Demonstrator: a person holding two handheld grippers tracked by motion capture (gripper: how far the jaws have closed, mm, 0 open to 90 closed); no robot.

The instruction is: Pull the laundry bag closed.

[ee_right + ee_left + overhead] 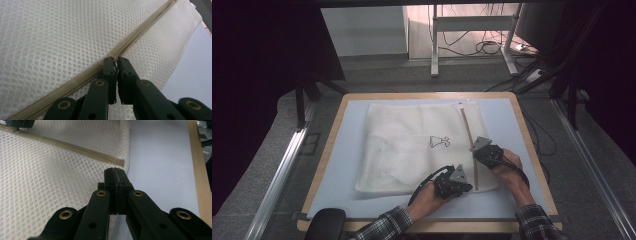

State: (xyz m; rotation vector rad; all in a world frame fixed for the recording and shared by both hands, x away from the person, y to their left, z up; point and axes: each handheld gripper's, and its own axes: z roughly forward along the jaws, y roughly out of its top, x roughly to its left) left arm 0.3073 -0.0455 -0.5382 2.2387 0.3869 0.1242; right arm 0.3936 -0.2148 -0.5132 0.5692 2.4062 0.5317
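Observation:
A white mesh bag [412, 145] lies flat on the pale blue mat [342, 155]. A beige zipper [468, 135] runs along the bag's right side. My left gripper [464, 186] is at the zipper's near end, its jaws pressed shut on the mesh bag's edge [126, 157] just past the zipper's end [75, 147]. Farther up, my right gripper [476, 149] sits on the zipper [140, 32]. Its jaws are closed down on a small pale piece at the zipper line, seemingly the pull; the right gripper [115, 60] hides most of it.
A small black drawing [439, 141] marks the bag's middle. The mat covers a wooden table [532, 145] with bare mat to the left and right of the bag. A black rounded object [326, 222] sits at the near left edge. Desk legs and cables [477, 47] lie on the floor beyond.

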